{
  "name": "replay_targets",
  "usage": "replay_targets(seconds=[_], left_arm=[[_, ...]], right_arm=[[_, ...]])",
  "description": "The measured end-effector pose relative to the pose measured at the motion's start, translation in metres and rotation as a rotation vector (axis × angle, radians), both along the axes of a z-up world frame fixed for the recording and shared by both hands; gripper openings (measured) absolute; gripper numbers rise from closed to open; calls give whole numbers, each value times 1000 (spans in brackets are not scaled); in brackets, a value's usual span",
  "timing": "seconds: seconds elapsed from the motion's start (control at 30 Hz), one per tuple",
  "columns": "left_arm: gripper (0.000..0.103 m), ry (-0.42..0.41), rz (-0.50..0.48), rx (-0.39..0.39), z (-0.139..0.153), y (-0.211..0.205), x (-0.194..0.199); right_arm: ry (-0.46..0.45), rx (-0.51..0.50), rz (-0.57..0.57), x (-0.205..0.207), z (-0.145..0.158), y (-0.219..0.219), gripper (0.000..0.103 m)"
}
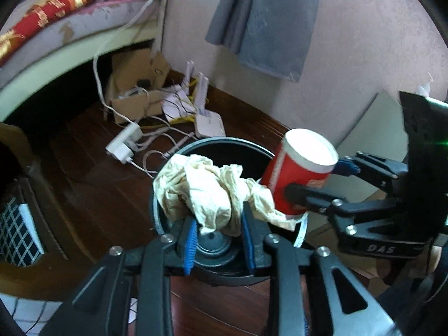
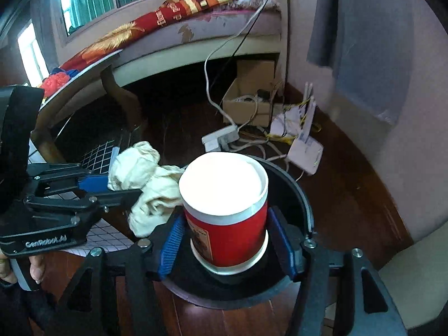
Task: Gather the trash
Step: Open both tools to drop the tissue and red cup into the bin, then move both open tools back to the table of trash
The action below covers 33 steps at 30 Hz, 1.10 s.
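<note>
Crumpled paper: I see a cream crumpled paper [image 1: 212, 190] held in my left gripper [image 1: 219, 240], its blue pads pressed on the lower fold; it hangs over the 9 o'clock side of the bin mouth.
Red cup: a red paper cup [image 2: 224, 210] with a white rim sits between the pads of my right gripper [image 2: 224, 240], which is narrowed around its body; the cup is over the bin opening, tilted a little in the left view.
Paper and cup: they are just beside each other (I cannot tell if they really touch).
Trash bin: a round black trash bin [image 1: 252, 144] is directly under both items; its inside looks dark, and I see only a round bottom part between the left pads.
Floor: a dark wood floor [image 1: 92, 162] is around the bin.
At 11 o'clock from the bin: a white power strip [image 1: 123, 142] with white cables.
At 12 o'clock: a white router [image 1: 210, 124] and, behind it, an open cardboard box [image 1: 134, 84] under the bed.
Bed: a bed with a red and gold blanket [image 2: 156, 19] is at 10 o'clock, far side.
Wall: a grey cloth [image 1: 263, 19] hangs on the pink wall at 1 o'clock.
</note>
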<state>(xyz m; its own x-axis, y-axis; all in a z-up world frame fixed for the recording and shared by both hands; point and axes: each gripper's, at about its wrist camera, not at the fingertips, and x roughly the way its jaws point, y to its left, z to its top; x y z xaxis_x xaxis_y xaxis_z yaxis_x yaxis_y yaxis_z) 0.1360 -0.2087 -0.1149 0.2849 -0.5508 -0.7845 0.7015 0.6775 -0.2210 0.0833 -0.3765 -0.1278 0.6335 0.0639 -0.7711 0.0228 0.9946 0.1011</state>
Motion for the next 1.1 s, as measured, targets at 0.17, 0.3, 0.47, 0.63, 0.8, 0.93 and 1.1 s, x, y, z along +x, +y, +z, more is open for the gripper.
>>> replay_targets(seconds=[0.17,0.3,0.47,0.63,0.8,0.93,1.1], left_arm=[[95,-71,79,67,-3,14,-2],[101,-88,164,101,-1,28,0],[102,-119,246,131,7,43,1],[103,-141,262,126,13,46,2],[103,-155,263,121,20,51,0],[103,-166,267,112,28,53,-3],[103,-177,265,106,39,54,-9]], right_arm=[[79,45,-148,3,-18,-35,87],[67,33,-208,-2,-9,-43,88],[29,-19,-217,-8,11,-26,103],[23,-58,-207,-8,23,-10,103],[30,-77,-211,-10,29,-4,103],[20,-81,-216,-15,39,0,103],[40,-112,-236,-21,58,10,103]])
